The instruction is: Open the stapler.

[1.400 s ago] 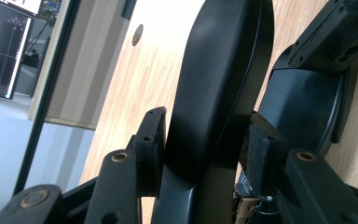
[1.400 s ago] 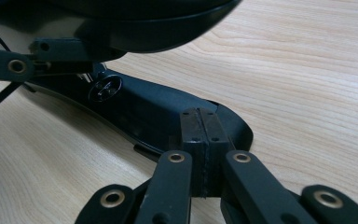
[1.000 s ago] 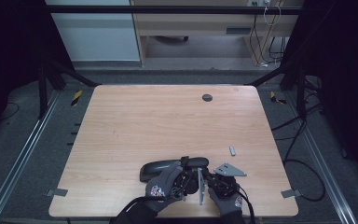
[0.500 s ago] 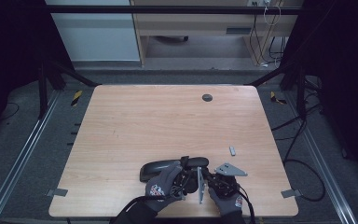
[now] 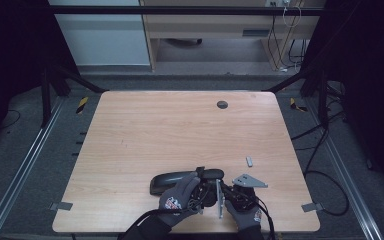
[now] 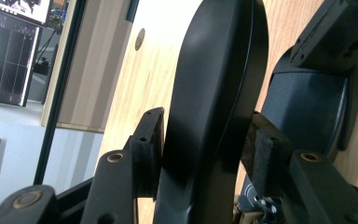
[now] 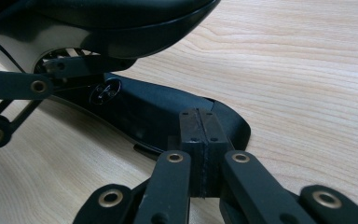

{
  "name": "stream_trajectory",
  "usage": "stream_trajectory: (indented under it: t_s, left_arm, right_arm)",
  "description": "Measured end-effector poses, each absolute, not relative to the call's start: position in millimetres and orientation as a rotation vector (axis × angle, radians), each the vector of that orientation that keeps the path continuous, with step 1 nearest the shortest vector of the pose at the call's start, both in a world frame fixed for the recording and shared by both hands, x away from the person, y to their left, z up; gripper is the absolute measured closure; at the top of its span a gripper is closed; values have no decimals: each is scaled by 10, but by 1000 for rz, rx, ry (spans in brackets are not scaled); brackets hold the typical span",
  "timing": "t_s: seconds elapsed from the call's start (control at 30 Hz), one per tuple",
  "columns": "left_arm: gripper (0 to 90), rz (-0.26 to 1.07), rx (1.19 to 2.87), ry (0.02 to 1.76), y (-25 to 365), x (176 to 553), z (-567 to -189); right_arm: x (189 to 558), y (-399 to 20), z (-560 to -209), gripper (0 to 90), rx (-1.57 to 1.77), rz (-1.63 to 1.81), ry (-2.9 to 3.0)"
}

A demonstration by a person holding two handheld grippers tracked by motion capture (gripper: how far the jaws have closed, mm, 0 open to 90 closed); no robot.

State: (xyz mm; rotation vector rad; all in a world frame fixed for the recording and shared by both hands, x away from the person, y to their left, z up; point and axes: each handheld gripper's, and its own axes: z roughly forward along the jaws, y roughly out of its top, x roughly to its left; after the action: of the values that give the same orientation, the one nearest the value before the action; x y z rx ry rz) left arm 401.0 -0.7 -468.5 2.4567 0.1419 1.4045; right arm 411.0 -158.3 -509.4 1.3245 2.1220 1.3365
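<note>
Two tongs are worked at the worktop's (image 5: 130, 145) near edge: the lid (image 6: 214, 93), between the left tongs' (image 6: 205, 144) just-loosened pads, is apparently being freed, while the case (image 7: 168, 112) lies behind the right tongs (image 7: 199, 140), pressed together.

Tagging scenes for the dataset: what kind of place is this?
Likely a lab recording bench, not a home: a bare wooden table on a dark metal frame, loose cables on grey floor, and a monitor with plots nearby.
</note>
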Motion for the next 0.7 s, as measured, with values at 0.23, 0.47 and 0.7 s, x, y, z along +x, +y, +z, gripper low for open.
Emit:
stream_trajectory:
  t_s: [0.23,0.47,0.7]
  left_arm:
    - [561,1433,2477,103,-91,4020,-4679]
    - [568,1434,2417,104,-47,4005,-4703]
    - [567,1424,2399,110,-28,4005,-4706]
  right_arm:
    - [4103,-1573,-5094,900,1321,1329,2118]
    - [4101,-1569,-5096,900,1321,1327,2114]
    - [4094,-1560,-5096,900,1316,1320,2112]
